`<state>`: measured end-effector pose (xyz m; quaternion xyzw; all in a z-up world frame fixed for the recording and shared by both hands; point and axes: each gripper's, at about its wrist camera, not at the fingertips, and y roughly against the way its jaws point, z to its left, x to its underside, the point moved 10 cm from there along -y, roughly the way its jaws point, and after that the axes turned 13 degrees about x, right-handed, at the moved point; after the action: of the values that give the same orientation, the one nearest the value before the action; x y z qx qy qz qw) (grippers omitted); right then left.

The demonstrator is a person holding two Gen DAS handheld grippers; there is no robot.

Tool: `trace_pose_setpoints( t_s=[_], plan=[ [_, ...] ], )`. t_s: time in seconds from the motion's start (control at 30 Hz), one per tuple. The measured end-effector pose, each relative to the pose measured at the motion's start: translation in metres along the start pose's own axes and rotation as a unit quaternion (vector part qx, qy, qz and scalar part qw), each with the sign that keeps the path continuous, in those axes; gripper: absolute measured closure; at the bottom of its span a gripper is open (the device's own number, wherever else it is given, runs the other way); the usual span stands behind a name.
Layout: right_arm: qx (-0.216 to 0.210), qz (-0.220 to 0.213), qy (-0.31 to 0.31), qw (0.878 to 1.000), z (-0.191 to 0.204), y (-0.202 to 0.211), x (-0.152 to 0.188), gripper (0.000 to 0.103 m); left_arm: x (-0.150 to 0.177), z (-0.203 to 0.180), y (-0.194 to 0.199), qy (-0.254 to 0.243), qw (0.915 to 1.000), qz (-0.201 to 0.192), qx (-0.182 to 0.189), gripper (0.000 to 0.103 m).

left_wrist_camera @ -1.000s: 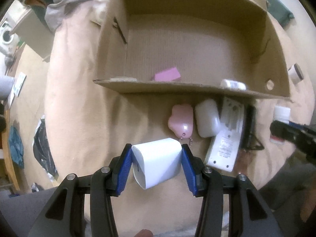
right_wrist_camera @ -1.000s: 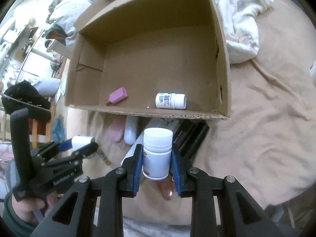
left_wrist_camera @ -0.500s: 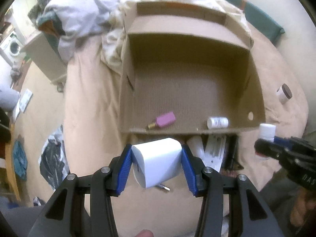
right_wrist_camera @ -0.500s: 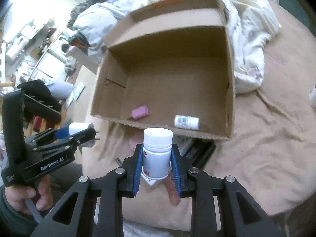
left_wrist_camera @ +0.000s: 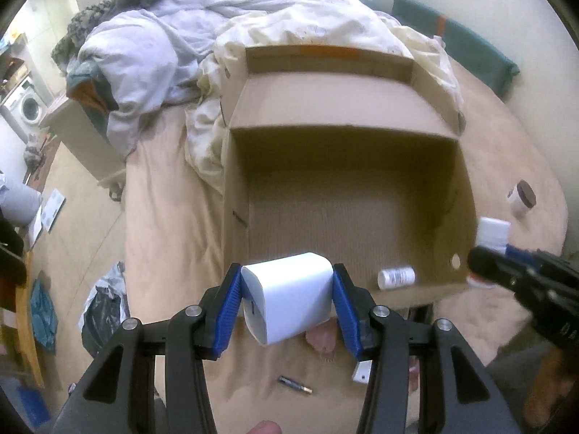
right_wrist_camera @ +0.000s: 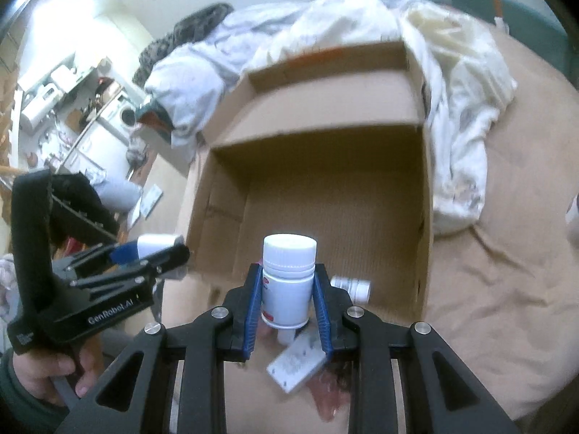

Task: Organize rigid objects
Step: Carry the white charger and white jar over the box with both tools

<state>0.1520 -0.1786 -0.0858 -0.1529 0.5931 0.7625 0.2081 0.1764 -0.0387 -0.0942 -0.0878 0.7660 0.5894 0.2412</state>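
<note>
A white charger block (left_wrist_camera: pixel 289 300) is clamped in the left gripper (left_wrist_camera: pixel 287 307), a white pill bottle (right_wrist_camera: pixel 287 282) pinched upright by the right gripper (right_wrist_camera: pixel 287 300), cardboard box (left_wrist_camera: pixel 347 144) at 12 o'clock

Both wrist cameras look steeply down along their fingers from near the bed, sharing the open cardboard box (left_wrist_camera: pixel 343 195) (right_wrist_camera: pixel 325 188).

occluded: pink item (left_wrist_camera: pixel 320 340) behind white block (left_wrist_camera: pixel 289 300) | label: small bottle (left_wrist_camera: pixel 396 277) possibly text, illegible
</note>
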Motion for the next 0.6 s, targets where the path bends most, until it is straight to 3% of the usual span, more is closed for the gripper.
trace_pose_setpoints(
  t_s=[0.33, 0.6],
  plan=[
    [0.02, -0.001, -0.021, 1.0, -0.012, -0.024, -0.028, 0.074, -0.032, -0.001, -0.024, -0.018, 0.9997, -0.002, -0.014, 0.058],
    [0.059, 0.027, -0.009, 0.998, -0.025, -0.066, -0.028, 0.074, -0.028, 0.005, -0.062, -0.032, 0.999, 0.012, -0.027, 0.058]
  ],
)
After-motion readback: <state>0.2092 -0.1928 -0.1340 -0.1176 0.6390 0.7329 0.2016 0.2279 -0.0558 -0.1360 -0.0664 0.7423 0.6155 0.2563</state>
